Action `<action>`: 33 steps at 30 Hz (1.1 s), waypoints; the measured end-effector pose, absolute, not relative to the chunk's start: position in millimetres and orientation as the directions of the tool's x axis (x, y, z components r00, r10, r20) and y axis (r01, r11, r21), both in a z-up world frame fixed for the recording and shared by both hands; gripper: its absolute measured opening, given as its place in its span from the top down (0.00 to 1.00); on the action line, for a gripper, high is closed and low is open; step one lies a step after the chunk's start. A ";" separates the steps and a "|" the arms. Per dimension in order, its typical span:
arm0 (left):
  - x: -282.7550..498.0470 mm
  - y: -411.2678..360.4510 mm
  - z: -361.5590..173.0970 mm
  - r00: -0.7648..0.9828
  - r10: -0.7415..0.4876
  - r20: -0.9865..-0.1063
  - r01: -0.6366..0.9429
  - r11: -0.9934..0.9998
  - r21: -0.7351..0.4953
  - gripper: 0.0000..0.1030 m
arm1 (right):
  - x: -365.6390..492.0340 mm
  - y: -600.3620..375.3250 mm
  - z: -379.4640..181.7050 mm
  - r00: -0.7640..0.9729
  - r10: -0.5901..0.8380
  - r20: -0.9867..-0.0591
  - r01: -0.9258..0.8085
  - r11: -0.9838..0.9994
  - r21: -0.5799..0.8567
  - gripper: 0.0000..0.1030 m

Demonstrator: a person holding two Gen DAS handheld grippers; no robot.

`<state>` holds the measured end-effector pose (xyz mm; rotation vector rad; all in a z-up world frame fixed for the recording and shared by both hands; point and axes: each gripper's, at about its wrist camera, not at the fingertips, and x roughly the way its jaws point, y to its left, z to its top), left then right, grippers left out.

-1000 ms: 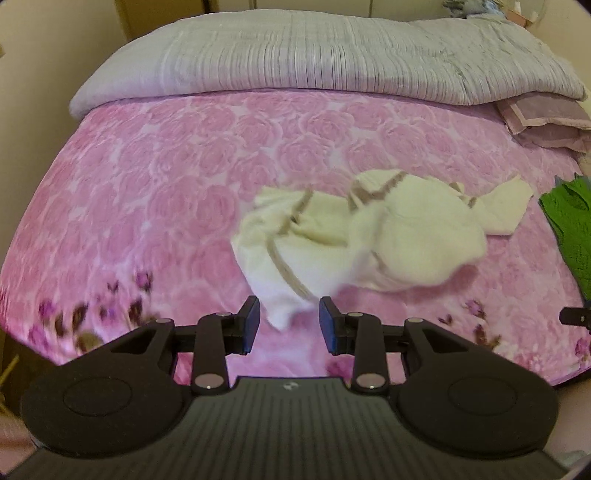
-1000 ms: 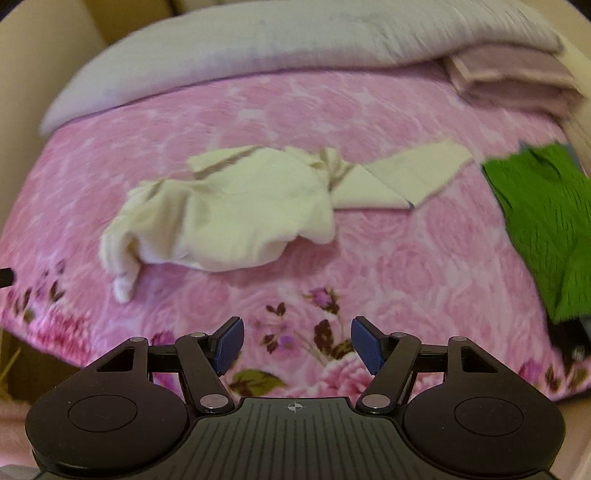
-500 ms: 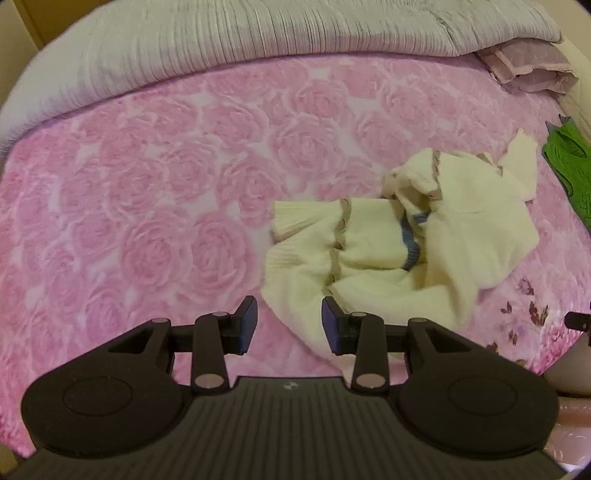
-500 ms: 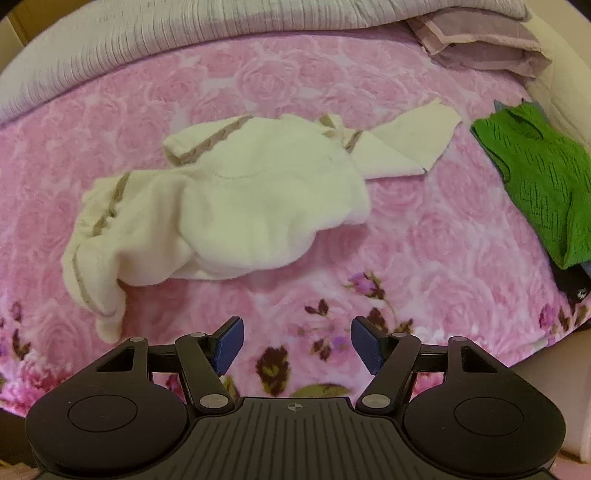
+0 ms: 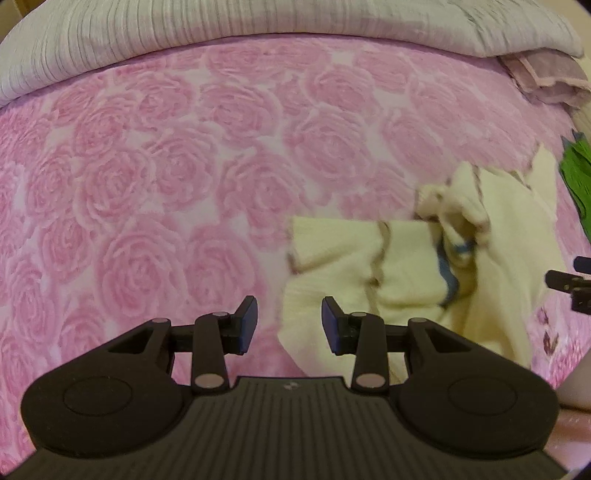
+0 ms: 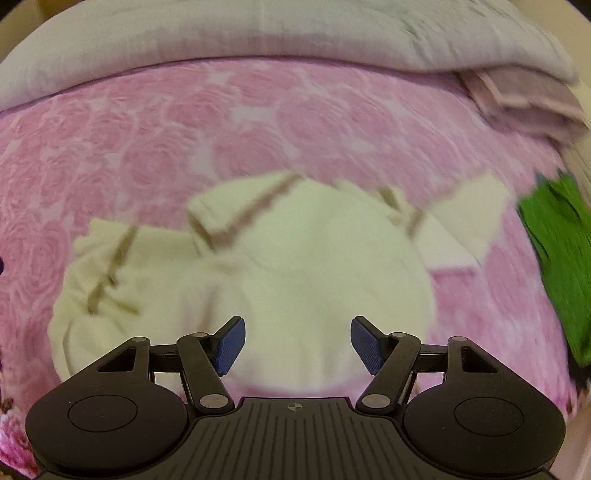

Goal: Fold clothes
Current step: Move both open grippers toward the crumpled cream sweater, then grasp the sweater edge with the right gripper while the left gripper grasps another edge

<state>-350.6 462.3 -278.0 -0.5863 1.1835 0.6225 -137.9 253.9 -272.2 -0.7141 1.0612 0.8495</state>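
Garment: a cream sweater (image 6: 295,295) with tan stripes is seen crumpled on a pink rose-patterned bedspread (image 5: 166,184), near the front edge of the bed.
Left tongs: the left gripper (image 5: 289,325) is seen spread apart with nothing between its blue pads; the sweater's near left corner lies just beyond its right finger.
Right tongs: the right gripper (image 6: 295,345) is seen spread wide and empty, with the bulk of the sweater lying beyond the gap.
Left view only: a blue strip (image 5: 448,273) inside the sweater's folds is shown, and a dark part at the right edge (image 5: 569,284), which cannot be identified.
Right view only: one sleeve (image 6: 465,229) is shown stretched flat toward the right, and the sweater is seen whole.
Both views: a green knitted garment (image 6: 554,266) lies to the right of the sweater, apart from it; a grey quilt (image 5: 258,33) is bunched along the far side, with a folded mauve cloth (image 6: 524,107) at its right end.
Writing: none can be read; only a small round mark is seen on each tool's body.
Hard to make out: the right view is blurred, so the sweater's stripes and the green knit are smeared. The green garment is cut off at the frame edge in both views.
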 end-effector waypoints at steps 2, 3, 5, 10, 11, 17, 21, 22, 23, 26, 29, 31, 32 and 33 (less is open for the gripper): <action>-345.8 471.4 -281.2 0.253 0.139 -0.957 -0.718 0.691 -0.090 0.68 | -140.4 275.9 -281.0 0.238 0.266 -0.934 -0.885 0.456 -0.096 0.34; -343.6 475.8 -282.8 0.252 0.141 -0.957 -0.720 0.689 -0.088 0.68 | -141.7 286.7 -286.1 0.236 0.276 -0.932 -0.895 0.434 -0.099 0.34; -338.2 482.8 -285.7 0.242 0.145 -0.959 -0.723 0.686 -0.079 0.68 | -144.3 307.9 -299.9 0.243 0.286 -0.927 -0.915 0.385 -0.122 0.34; -330.2 491.1 -293.4 0.232 0.144 -0.962 -0.729 0.680 -0.074 0.68 | -147.6 341.0 -347.0 0.278 0.253 -0.927 -0.935 0.292 -0.201 0.35; -329.2 491.7 -294.8 0.227 0.143 -0.963 -0.729 0.680 -0.071 0.68 | -146.7 341.4 -353.2 0.286 0.253 -0.924 -0.934 0.289 -0.210 0.55; -320.2 487.5 -295.7 0.231 0.131 -0.964 -0.721 0.689 -0.079 0.68 | -130.0 282.9 -324.7 0.340 0.408 -0.847 -0.896 0.413 -0.161 0.92; -306.7 476.3 -286.6 0.263 0.131 -0.956 -0.687 0.721 -0.090 0.68 | -113.1 196.4 -260.3 0.502 0.460 -0.732 -0.776 0.614 -0.146 0.93; -303.0 472.7 -284.0 0.273 0.130 -0.953 -0.676 0.731 -0.094 0.68 | -110.8 165.9 -243.3 0.547 0.459 -0.701 -0.728 0.674 -0.127 0.93; -299.1 468.4 -282.1 0.283 0.128 -0.951 -0.663 0.742 -0.098 0.68 | -108.8 134.0 -227.3 0.592 0.442 -0.674 -0.669 0.736 -0.105 0.93; -287.3 453.8 -280.1 0.299 0.107 -0.948 -0.626 0.772 -0.110 0.68 | -100.6 41.1 -227.6 0.581 0.206 -0.787 -0.392 0.919 -0.049 0.93; -276.4 435.4 -283.7 0.291 0.060 -0.955 -0.591 0.796 -0.130 0.68 | -85.6 -41.9 -265.6 0.290 -0.051 -0.956 -0.066 0.995 -0.073 0.87; -270.3 421.9 -285.4 0.279 0.045 -0.959 -0.564 0.816 -0.126 0.68 | -87.6 -79.8 -289.6 0.119 -0.104 -0.987 0.068 0.993 -0.096 0.81; -267.8 414.8 -286.0 0.272 0.044 -0.961 -0.549 0.827 -0.117 0.68 | -90.3 -85.9 -289.3 0.141 -0.080 -0.987 0.069 0.995 -0.071 0.78; -265.3 407.7 -286.6 0.265 0.043 -0.963 -0.535 0.838 -0.109 0.68 | -93.0 -92.1 -288.9 0.162 -0.056 -0.985 0.069 0.997 -0.045 0.70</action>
